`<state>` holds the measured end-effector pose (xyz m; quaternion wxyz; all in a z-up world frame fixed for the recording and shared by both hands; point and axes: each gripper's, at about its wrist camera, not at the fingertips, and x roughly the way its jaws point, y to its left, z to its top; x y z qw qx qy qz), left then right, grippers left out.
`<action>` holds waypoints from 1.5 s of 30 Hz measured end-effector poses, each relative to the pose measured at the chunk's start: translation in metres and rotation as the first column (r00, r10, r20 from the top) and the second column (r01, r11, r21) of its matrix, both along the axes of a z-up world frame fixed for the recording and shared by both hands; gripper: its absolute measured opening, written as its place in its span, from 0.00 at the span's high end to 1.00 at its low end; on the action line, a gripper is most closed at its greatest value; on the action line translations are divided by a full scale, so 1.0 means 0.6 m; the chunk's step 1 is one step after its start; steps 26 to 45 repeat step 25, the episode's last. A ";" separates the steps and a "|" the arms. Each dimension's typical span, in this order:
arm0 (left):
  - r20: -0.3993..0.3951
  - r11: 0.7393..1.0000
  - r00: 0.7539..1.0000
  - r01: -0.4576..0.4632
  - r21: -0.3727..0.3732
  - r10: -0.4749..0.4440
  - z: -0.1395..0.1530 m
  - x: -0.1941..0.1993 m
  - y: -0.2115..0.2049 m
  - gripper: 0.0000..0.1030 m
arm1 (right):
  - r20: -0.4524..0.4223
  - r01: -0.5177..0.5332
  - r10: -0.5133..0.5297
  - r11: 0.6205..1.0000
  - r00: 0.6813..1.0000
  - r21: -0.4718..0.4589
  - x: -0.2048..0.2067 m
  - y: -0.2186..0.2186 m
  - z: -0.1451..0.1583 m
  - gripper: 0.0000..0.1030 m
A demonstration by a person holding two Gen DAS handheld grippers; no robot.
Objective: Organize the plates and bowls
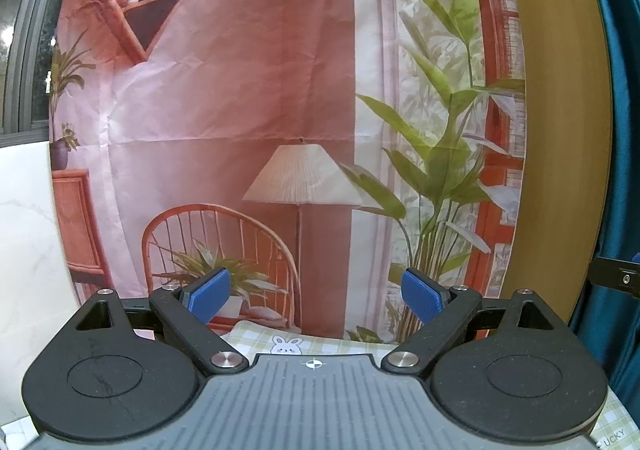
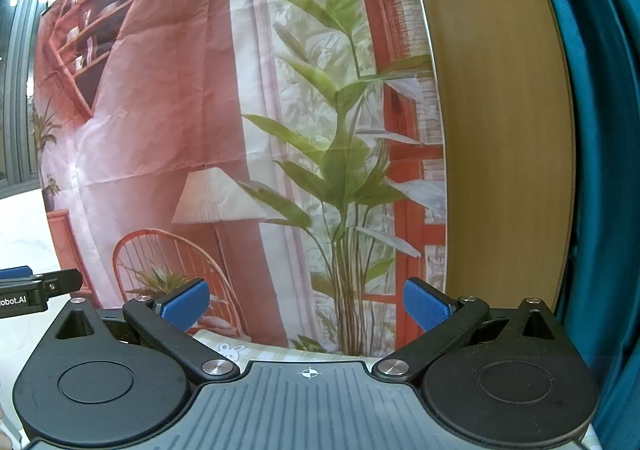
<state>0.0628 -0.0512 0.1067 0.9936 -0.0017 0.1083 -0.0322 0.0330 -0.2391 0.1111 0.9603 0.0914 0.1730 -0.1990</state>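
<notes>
2 grippers, left gripper [image 1: 316, 296] and right gripper [image 2: 306, 304], face a printed backdrop [image 1: 248, 90], blue fingers spread apart, nothing between them; no dishes visible.

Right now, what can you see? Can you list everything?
backdrop: one, pink cloth printed with a lamp, chair, shelf and green plants, hanging straight ahead.
panel: one, tan wood, right of the backdrop.
curtain: one, teal, far right.
window: one, dark with a grey frame, far left.
wall: one, white marble look, lower left.
tablecloth: one, pale green check with a bunny, under the grippers.
plates or bowls: none in view.
left gripper: one, black with blue pads, jaws open, empty.
right gripper: one, black with blue pads, jaws open, empty.
</notes>
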 end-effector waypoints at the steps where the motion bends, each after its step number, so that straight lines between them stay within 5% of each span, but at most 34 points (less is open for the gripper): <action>1: 0.000 1.000 1.000 0.001 0.000 -0.001 0.000 0.000 0.000 0.09 | 0.000 0.000 0.000 1.000 1.000 0.000 0.000 0.000 0.000 0.00; 45: -0.003 1.000 1.000 0.015 0.006 -0.015 -0.004 0.000 0.001 0.09 | 0.001 0.005 -0.005 1.000 1.000 0.005 -0.003 0.003 -0.002 0.00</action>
